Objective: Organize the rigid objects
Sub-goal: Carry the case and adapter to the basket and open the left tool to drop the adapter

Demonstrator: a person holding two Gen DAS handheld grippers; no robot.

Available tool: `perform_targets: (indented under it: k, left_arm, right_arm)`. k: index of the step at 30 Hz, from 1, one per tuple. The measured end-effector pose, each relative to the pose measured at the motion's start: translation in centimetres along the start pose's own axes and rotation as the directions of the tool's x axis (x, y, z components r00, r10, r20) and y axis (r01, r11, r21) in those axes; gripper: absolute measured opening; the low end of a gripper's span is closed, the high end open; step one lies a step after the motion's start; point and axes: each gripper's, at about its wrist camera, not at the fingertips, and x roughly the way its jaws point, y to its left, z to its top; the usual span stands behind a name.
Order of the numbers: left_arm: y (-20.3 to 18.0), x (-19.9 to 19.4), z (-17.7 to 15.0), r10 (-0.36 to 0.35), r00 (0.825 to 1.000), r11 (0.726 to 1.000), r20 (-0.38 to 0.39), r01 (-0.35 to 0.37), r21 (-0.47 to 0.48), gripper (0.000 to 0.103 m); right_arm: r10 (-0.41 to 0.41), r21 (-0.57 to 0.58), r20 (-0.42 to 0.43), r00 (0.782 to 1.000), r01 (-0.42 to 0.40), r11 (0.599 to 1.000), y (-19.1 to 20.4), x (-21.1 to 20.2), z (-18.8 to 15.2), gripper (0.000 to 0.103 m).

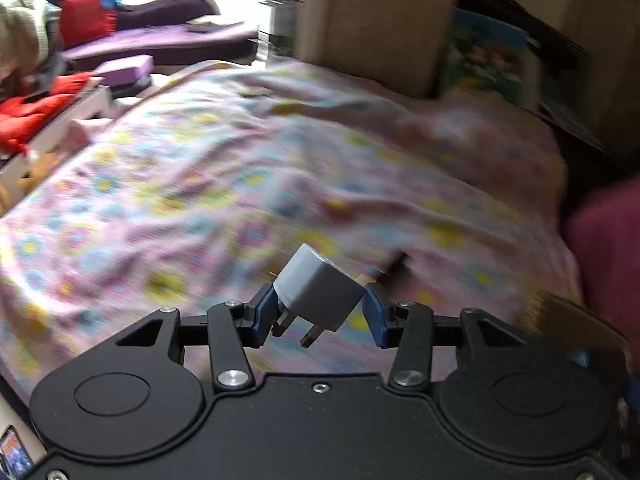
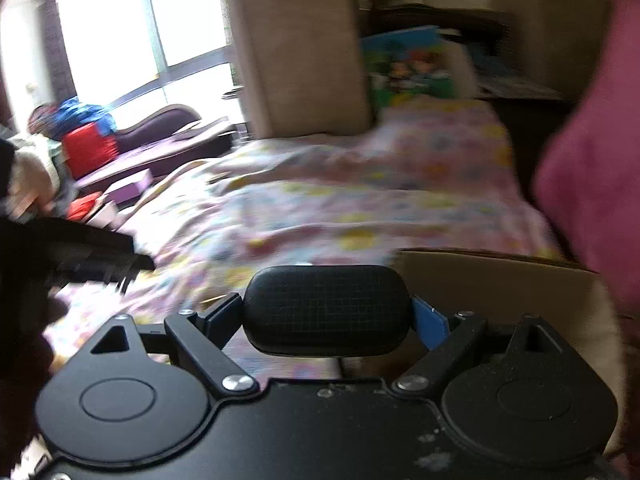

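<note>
While both views are smeared by blur, the left gripper (image 1: pixel 319 312) clearly has its jaws pinching a grey plug adapter (image 1: pixel 318 293), a smooth boxy plastic block tilted with its metal prongs angled down toward the camera, above the floral bedspread (image 1: pixel 208 184). Held level over the same rumpled bed, the right gripper (image 2: pixel 326 316) has its jaws clamped on a black case (image 2: pixel 326 310), an oblong, rounded shell with a fine grid texture, beside a cardboard box (image 2: pixel 500 280).

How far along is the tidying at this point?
Mid-carry. The left tongs grip a grey plug adapter and the right tongs grip a black case above the floral bedspread. Nothing visibly placed yet; a cardboard box sits nearby.
</note>
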Motion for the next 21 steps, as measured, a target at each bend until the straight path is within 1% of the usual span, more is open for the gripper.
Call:
perform_targets:
  k: [2,4,8,11,16,18,19,21]
  left_arm:
    - [-2.2,-0.4,-0.6,-0.035,0.999,0.999,-0.017,0.035,0.040,0.046]
    - [-4.6,-0.8,-1.2,-0.055,0.998,0.994,-0.027,0.057,0.089,0.046]
    - [-8.9,-1.3,-2.1,-0.119,0.991,0.977,-0.063,0.128,0.169,0.046]
    - [-11.6,-1.2,-2.6,-0.140,0.985,0.963,-0.105,0.160,0.216,0.046]
    - [-14.5,-0.9,-3.6,-0.137,0.982,0.946,-0.134,0.169,0.277,0.047]
    - [-15.2,-0.8,-3.9,-0.124,0.984,0.941,-0.129,0.158,0.300,0.059]
    - [-15.3,-0.8,-4.0,-0.119,0.986,0.940,-0.116,0.150,0.308,0.068]
    - [-15.5,-0.8,-4.2,-0.103,0.989,0.939,-0.105,0.131,0.318,0.073]
  right_arm:
    - [-0.051,0.034,0.002,0.999,0.051,0.998,-2.0,-0.7,0.2,0.089]
    - [-0.095,0.063,0.002,0.995,0.095,0.994,-3.9,-1.3,0.2,0.089]
    - [-0.166,0.116,-0.011,0.986,0.166,0.979,-7.3,-2.2,0.2,0.090]
    - [-0.182,0.150,-0.020,0.983,0.183,0.972,-9.3,-2.3,0.4,0.090]
    - [-0.201,0.178,-0.023,0.979,0.202,0.963,-11.1,-2.7,0.5,0.090]
    - [-0.198,0.187,-0.031,0.980,0.200,0.962,-11.6,-2.6,0.5,0.090]
    - [-0.194,0.194,-0.038,0.980,0.198,0.961,-11.7,-2.4,0.5,0.090]
    - [-0.193,0.206,-0.049,0.980,0.199,0.958,-12.0,-2.0,0.5,0.091]
